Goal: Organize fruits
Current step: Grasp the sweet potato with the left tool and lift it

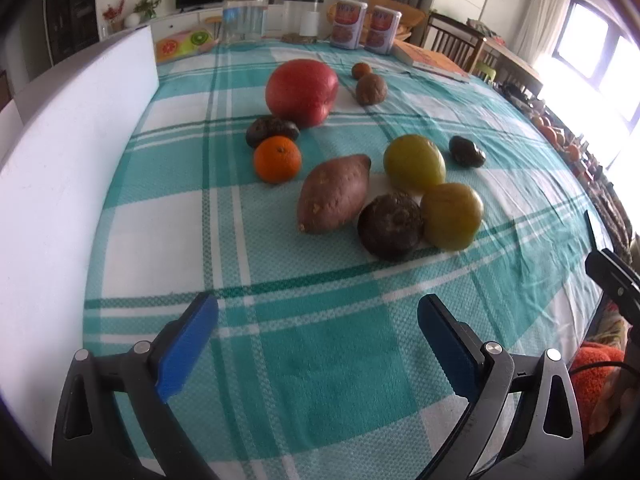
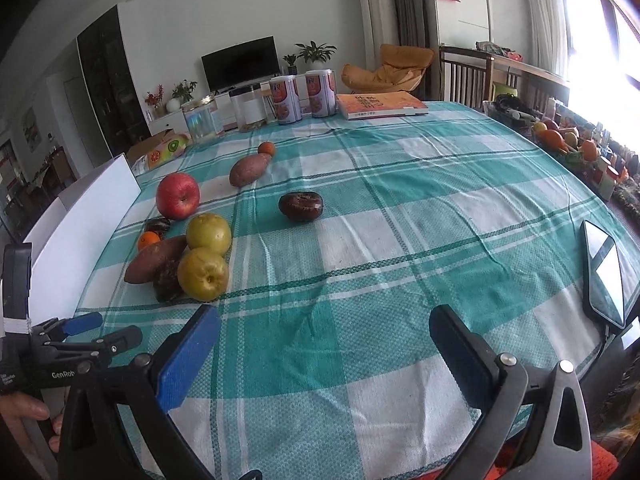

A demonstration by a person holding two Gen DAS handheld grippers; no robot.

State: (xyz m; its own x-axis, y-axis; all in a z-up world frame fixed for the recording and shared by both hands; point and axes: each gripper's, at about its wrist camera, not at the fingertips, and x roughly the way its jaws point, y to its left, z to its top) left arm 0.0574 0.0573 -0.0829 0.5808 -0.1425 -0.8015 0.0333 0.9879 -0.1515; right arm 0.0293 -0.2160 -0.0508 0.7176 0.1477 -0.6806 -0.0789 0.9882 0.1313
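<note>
Both claws, left (image 1: 318, 344) and right (image 2: 324, 354), hang apart and empty over the checked cloth (image 1: 320, 380). Fruit clusters beyond: 2 green apples (image 1: 414, 162) touching a dark fruit (image 1: 390, 226). I'd approach low, straddling 1 piece squarely.

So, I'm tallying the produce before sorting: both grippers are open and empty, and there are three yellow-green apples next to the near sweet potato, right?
Not quite: the right wrist view shows two yellow-green apples beside the near sweet potato, not three. The left gripper and right gripper are indeed open and empty.
</note>
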